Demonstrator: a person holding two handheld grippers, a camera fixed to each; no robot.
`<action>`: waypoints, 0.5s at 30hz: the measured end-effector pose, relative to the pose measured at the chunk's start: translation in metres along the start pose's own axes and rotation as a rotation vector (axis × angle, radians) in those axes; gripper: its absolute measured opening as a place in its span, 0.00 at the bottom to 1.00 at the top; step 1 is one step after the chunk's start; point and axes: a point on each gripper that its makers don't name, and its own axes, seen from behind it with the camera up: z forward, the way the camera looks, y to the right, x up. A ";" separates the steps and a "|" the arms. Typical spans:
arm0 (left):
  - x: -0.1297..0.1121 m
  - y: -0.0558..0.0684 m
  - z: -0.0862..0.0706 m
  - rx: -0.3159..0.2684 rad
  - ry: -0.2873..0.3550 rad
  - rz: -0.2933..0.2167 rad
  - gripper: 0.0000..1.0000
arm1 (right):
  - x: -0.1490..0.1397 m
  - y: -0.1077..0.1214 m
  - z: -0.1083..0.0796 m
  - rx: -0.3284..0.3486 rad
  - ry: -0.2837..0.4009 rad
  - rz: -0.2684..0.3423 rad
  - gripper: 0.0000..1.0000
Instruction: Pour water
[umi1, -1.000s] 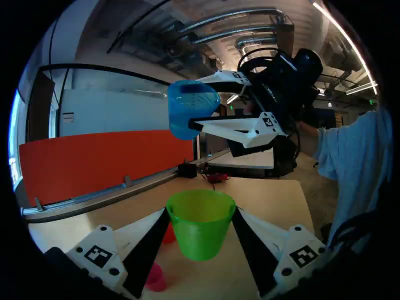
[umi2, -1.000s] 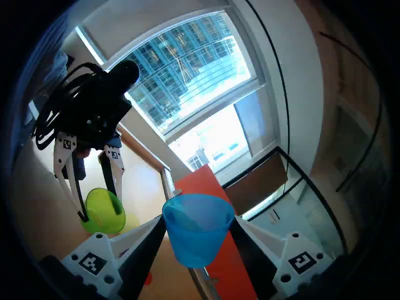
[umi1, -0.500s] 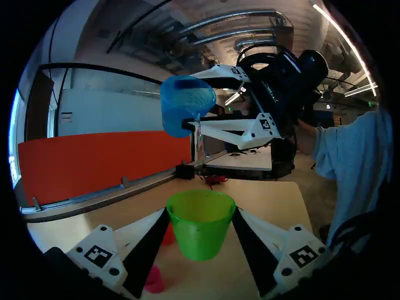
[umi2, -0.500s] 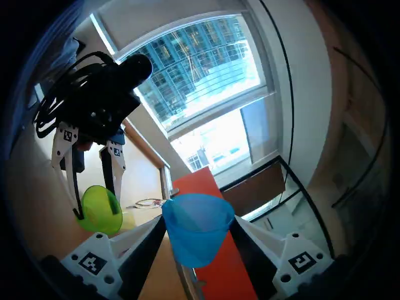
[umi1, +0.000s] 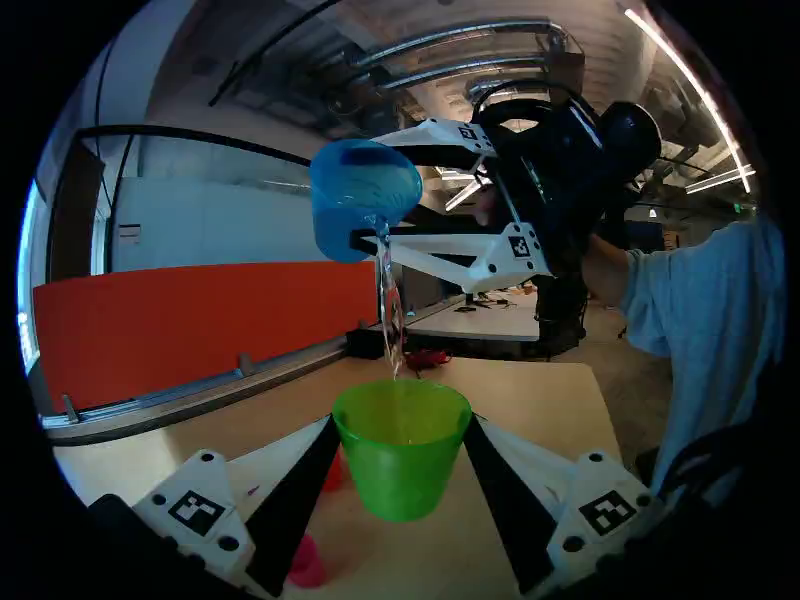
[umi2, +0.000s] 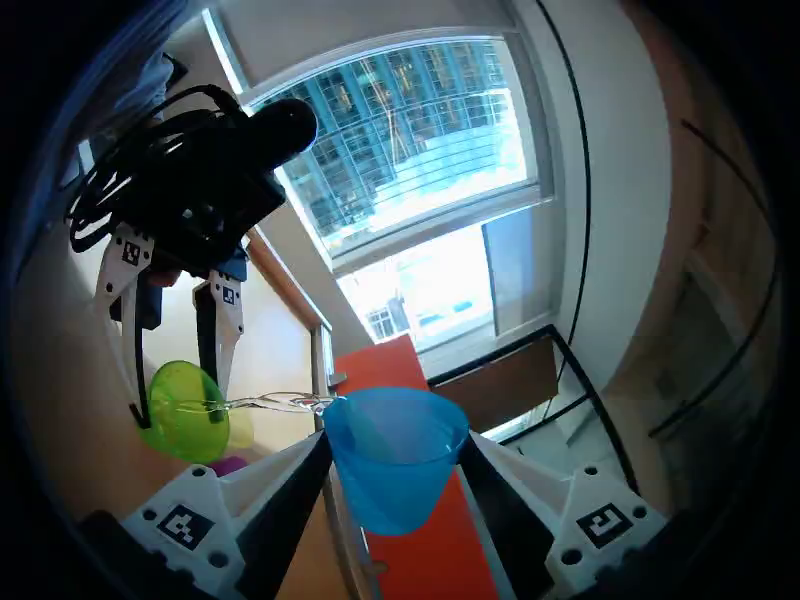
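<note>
Left gripper (umi1: 400, 428): both fingers press on the sides of the green cup (umi1: 400, 470), one on each side just under the rim. The cup sits upright, mouth up, straight ahead between the fingertips. The gripper is held about level, pointing out across the counter (umi1: 540, 395). Whether the cup's base rests on the counter cannot be told.

Right gripper (umi1: 368, 190): in the left gripper view it is held high, above and slightly beyond the green cup. It is rolled onto its side, so one finger lies over the other. The fingers are clamped on the blue cup (umi1: 352, 205), which is tipped with its mouth facing down and to the side. The forearm holding this gripper comes in from the right in a light blue sleeve (umi1: 705, 310), bent upward toward the gripper body.

Water (umi1: 388, 315): a thin stream leaves the lower lip of the blue cup and falls into the mouth of the green cup. In the right gripper view the same stream runs sideways from the blue cup's rim to the green cup, which is held in the farther left gripper.

Also noted: an orange partition (umi1: 200, 320) beyond the counter and a pink cup (umi1: 305, 562) on the counter, below the left finger of the left gripper.
</note>
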 end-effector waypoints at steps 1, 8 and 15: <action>0.000 0.000 0.000 0.001 0.000 0.000 0.87 | 0.000 0.001 0.000 -0.002 -0.001 -0.007 0.90; 0.000 0.001 0.001 -0.001 0.001 0.000 0.87 | -0.001 0.004 0.000 -0.007 -0.003 -0.037 0.90; 0.002 0.001 0.000 0.000 0.003 0.002 0.87 | 0.000 0.011 -0.002 -0.022 -0.006 -0.075 0.90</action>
